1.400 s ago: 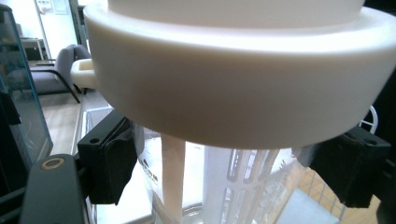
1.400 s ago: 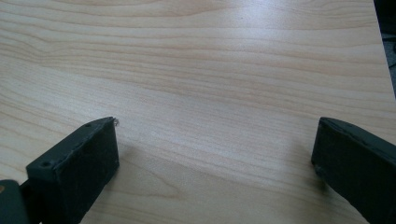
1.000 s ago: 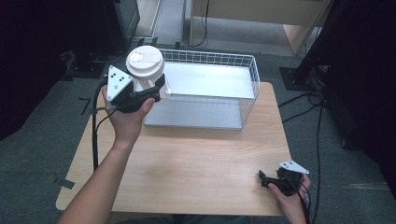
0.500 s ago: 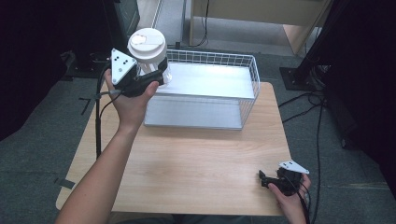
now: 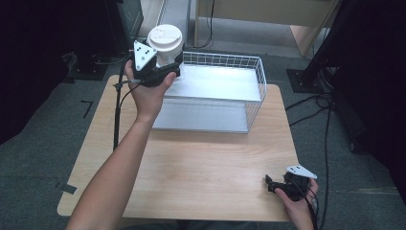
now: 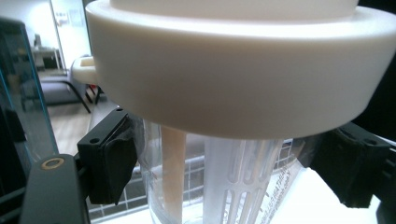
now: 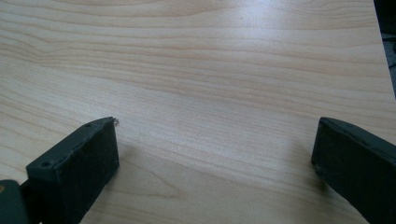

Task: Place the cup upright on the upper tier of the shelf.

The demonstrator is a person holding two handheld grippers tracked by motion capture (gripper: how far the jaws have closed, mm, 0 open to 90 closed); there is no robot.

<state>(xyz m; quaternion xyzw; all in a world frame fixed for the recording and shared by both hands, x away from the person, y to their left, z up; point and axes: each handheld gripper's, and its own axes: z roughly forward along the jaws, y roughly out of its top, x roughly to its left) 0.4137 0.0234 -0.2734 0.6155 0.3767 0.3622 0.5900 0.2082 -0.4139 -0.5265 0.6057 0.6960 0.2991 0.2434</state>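
Observation:
A clear plastic cup [image 6: 219,186] with a wide white lid [image 5: 165,37] hangs in the air above the back left corner of the white wire basket [image 5: 224,61]. My left gripper [image 5: 168,66] is shut on it; its black pads [image 6: 114,163] press the clear wall from both sides just under the lid. A pale straw and a slotted insert show inside the cup. My right gripper [image 5: 271,184] rests low at the table's front right, jaws wide open over bare wood [image 7: 215,154], nothing between them.
The wire basket has a pale flat floor and stands at the back middle of the wooden table [image 5: 201,163]. Cables [image 5: 116,115] trail off the table's left side and lie on the floor at the right. Dark furniture rings the table.
My left hand has carried the cup away from me and slightly right, from beside the basket's left wall to above its back left corner. The right gripper has stayed put.

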